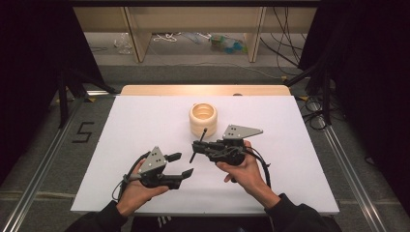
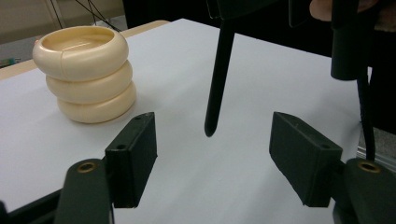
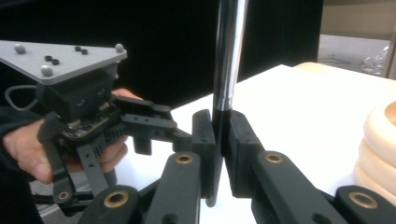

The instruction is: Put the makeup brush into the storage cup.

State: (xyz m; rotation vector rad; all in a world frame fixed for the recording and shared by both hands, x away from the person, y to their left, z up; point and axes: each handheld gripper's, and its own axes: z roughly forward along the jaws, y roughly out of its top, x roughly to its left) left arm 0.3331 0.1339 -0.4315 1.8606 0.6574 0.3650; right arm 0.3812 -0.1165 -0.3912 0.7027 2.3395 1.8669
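Rod (image 3: pixel 229 51), slim, part shiny metal and part matte black, is clamped upright in the right gripper (image 3: pixel 219 135), its top cut off by the right gripper view. Its rounded black tip (image 2: pixel 210 129) hangs between the released, empty left gripper (image 2: pixel 212 154) pads. Three stacked glossy cream rings (image 1: pixel 203 119) sit on the white surface (image 1: pixel 135 125) just behind.

Both forearms come in from the near edge of the table. The left hand (image 1: pixel 138 188) grips the left gripper (image 1: pixel 180 164) from below, its jaws level, pointing toward the right hand and standing wide apart with nothing between the pads (image 2: pixel 133 156). The right hand (image 1: pixel 241 169) holds the right gripper (image 1: pixel 197 147) pointed leftward, its jaws pressed together on a rod (image 3: pixel 229 70), which stands upright between them.
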